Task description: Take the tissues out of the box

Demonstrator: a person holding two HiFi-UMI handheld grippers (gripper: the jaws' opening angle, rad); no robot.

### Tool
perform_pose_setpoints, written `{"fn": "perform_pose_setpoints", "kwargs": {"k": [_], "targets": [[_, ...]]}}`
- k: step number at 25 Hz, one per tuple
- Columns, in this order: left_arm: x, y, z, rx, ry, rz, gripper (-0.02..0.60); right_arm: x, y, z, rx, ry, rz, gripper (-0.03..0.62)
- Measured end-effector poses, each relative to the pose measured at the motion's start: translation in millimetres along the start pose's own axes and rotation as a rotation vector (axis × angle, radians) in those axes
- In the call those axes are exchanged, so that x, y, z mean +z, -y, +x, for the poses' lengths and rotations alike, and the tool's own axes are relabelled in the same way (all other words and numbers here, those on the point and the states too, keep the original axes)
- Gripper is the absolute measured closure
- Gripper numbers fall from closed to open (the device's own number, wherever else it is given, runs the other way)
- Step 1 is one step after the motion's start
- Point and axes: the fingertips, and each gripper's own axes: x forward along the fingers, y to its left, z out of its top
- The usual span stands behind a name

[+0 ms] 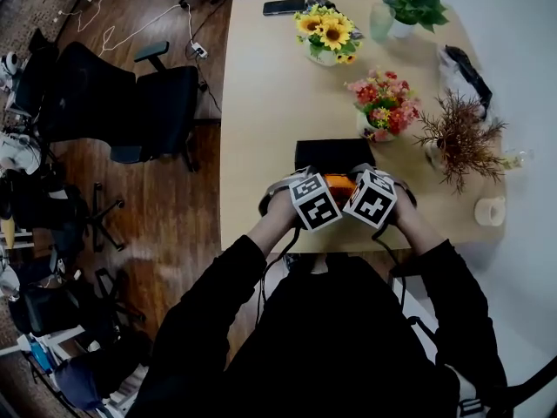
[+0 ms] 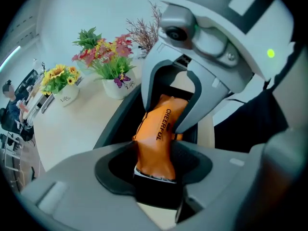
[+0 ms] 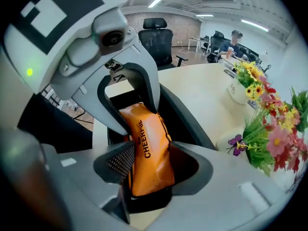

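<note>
An orange tissue pack printed CHEERFUL is held between my two grippers, just in front of a black box near the table's front edge. My left gripper is shut on one end of the pack, which bulges where the jaws squeeze it. From the other side, my right gripper is shut on the pack's opposite end. Each gripper view shows the other gripper's jaws clamped on the far end of the pack. The dark wall of the box rises just behind the pack.
On the light wooden table stand a sunflower pot, a pink flower pot, a dried plant and a green plant. A phone lies at the far edge and a white cup at the right. Black office chairs stand to the left.
</note>
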Motion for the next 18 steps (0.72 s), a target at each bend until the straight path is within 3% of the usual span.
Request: {"fn": "perform_pose_setpoints", "kwargs": {"k": [7,18], "targets": [[10,1,-41,0.118,0.093,0.062,0.411,16,-6,-33,-0.143,0.064,0.003,0.399],[1,7,-112,0.256,0.151,0.094,0.414,61,-34,-89,-0.257,0.131,-0.094,0.41]]}}
